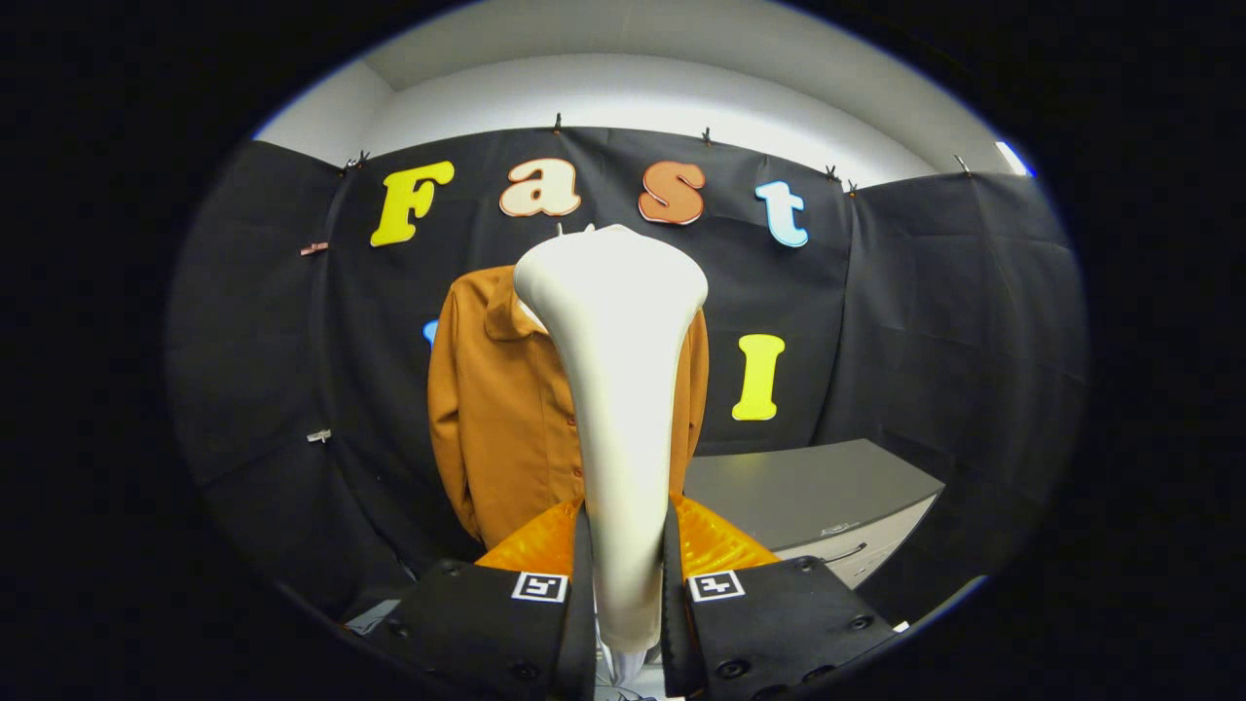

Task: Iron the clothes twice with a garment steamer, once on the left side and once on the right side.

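A white garment steamer (618, 389) stands upright between my fingers, its narrow handle clamped by both and its wide head rising above them. My gripper (625, 531) is shut on that handle. Beyond the steamer hangs a brown button-up shirt (501, 419) against the black cloth wall. The steamer head covers the shirt's middle and most of its right half; the collar, left sleeve and left front panel show. There is a gap between the steamer head and the shirt; how wide I cannot tell.
A dark grey cabinet (808, 487) with a light drawer front stands to the right of the shirt, beyond my right finger. Black cloth walls close in the booth on the left, back and right.
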